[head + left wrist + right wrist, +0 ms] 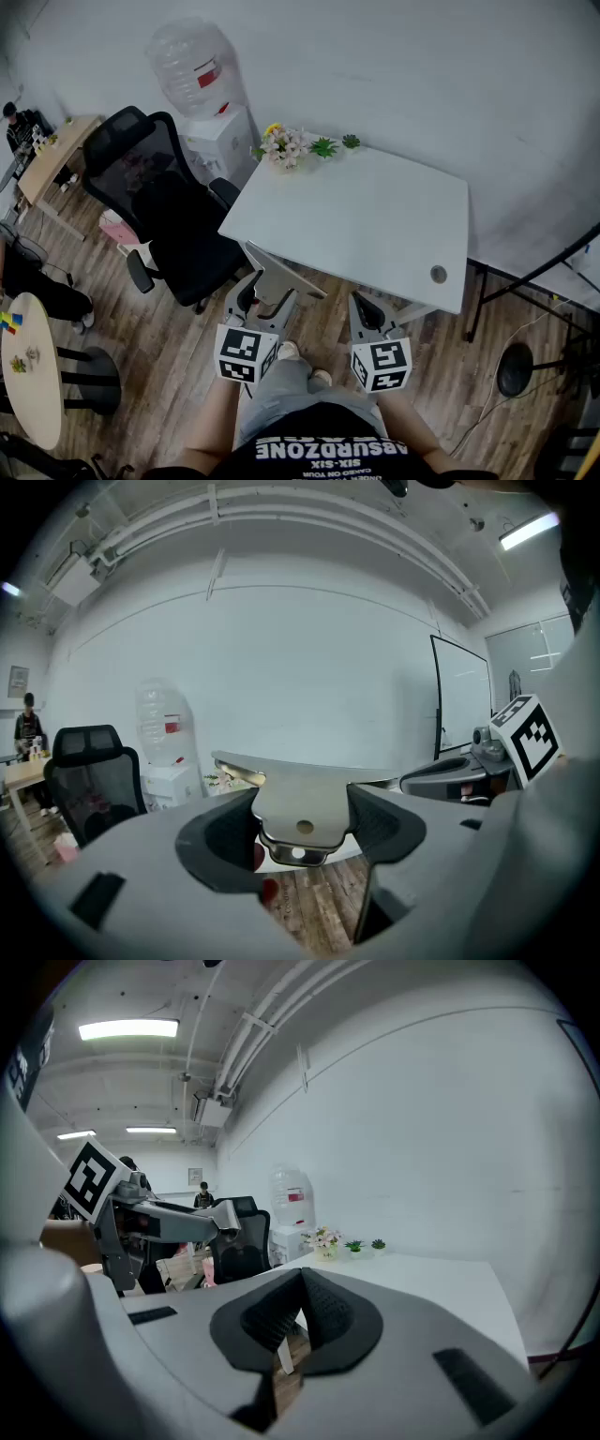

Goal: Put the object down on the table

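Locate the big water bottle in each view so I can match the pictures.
Head view: water bottle at top left, behind the black chair.
Left gripper view: water bottle left of centre, against the wall, right of the chair.
Right gripper view: water bottle near centre, behind the chair, left of the flowers.
Shared landmark: the black chair, beside the bottle in all three views.

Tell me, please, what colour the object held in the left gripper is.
The object is plain silvery-grey metal, seen best in the left gripper view.
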Action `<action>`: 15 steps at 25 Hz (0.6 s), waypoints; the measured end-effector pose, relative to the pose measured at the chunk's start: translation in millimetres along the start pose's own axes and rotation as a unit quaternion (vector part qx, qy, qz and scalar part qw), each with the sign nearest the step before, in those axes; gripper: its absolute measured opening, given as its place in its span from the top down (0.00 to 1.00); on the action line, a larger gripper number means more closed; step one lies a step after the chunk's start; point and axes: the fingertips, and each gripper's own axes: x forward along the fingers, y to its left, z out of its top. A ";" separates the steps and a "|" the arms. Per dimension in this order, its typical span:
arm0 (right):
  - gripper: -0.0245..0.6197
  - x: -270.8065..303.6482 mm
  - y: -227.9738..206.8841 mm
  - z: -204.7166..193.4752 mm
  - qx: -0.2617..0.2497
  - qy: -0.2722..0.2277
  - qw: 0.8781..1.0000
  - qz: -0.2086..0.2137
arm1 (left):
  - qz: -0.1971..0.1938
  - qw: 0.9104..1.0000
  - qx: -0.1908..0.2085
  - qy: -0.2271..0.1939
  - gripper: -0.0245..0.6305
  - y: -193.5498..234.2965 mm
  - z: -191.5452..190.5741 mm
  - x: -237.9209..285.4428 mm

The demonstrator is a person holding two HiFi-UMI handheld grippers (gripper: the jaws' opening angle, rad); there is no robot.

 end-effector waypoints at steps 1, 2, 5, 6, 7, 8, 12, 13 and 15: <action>0.96 -1.1 0.5 0.4 0.000 -0.001 1.000 0.001 | 0.000 1.000 -0.001 -0.001 0.52 -0.8 1.4 1.8; 0.96 -1.8 0.6 0.8 -0.001 -0.002 1.000 0.001 | 0.000 1.000 -0.002 -0.001 0.52 -1.5 2.6 3.6; 0.96 -0.4 -1.8 2.5 -0.003 -0.003 1.000 0.001 | -0.003 1.000 -0.003 0.000 0.52 -1.5 1.6 9.8; 0.96 1.3 -3.0 2.8 -0.003 -0.003 1.000 0.000 | -0.005 1.000 -0.003 0.002 0.52 -0.7 0.3 12.2; 0.96 3.4 -4.2 3.2 -0.003 -0.003 1.000 -0.001 | -0.006 1.000 -0.002 0.003 0.52 0.6 -0.7 14.9; 0.96 5.9 -5.3 3.9 -0.003 -0.004 1.000 -0.003 | -0.007 1.000 -0.001 0.004 0.52 2.5 -1.1 18.0; 0.96 21.8 -6.2 10.7 -0.003 -0.009 1.000 -0.006 | -0.013 1.000 -0.003 0.007 0.52 18.4 -0.8 34.2; 0.96 26.9 -6.4 12.7 -0.004 -0.009 1.000 -0.007 | -0.014 1.000 -0.003 0.008 0.52 23.8 -0.1 39.1; 0.96 38.2 -8.7 16.2 -0.005 -0.007 1.000 -0.010 | -0.017 1.000 -0.003 0.006 0.52 34.3 2.7 50.1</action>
